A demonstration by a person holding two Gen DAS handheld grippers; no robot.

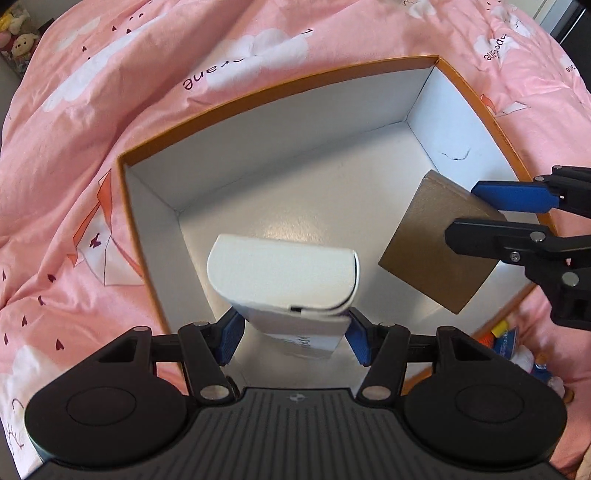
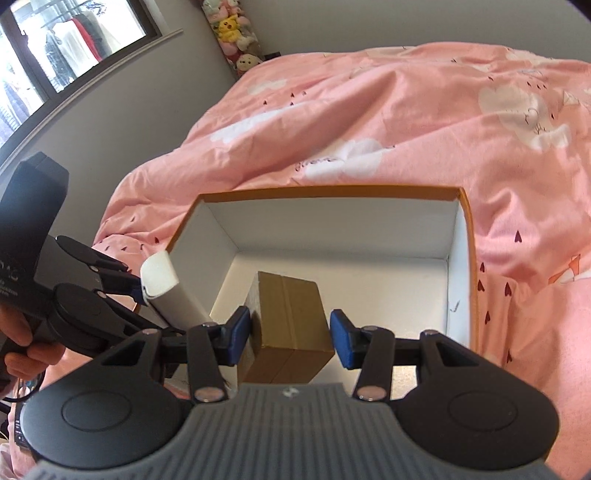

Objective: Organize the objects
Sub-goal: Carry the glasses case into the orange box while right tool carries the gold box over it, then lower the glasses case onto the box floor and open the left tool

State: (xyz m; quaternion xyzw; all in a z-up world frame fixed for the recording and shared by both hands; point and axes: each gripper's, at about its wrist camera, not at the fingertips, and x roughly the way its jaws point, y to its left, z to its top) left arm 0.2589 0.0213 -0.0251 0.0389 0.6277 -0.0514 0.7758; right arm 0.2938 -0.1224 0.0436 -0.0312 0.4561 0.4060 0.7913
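A large open box with an orange rim [image 1: 258, 92] [image 2: 332, 191] and white inside lies on the bed. My left gripper [image 1: 294, 341] points down into it, shut on a white box [image 1: 284, 280] with rounded corners, held over the near left part. In the right wrist view the left gripper [image 2: 147, 295] and the white box [image 2: 162, 280] show at the large box's left wall. My right gripper [image 2: 290, 339] is shut on a brown cardboard box [image 2: 291, 317], tilted over the large box's floor. From the left wrist view the right gripper [image 1: 461, 212] clamps the brown box [image 1: 432, 247] by the right wall.
A pink duvet [image 1: 110, 147] [image 2: 406, 110] with cloud prints surrounds the large box. Small colourful items [image 1: 498, 332] lie beside its near right corner. Plush toys [image 2: 236, 33] and a window [image 2: 55, 44] stand at the far wall. A hand [image 2: 18, 347] holds the left gripper.
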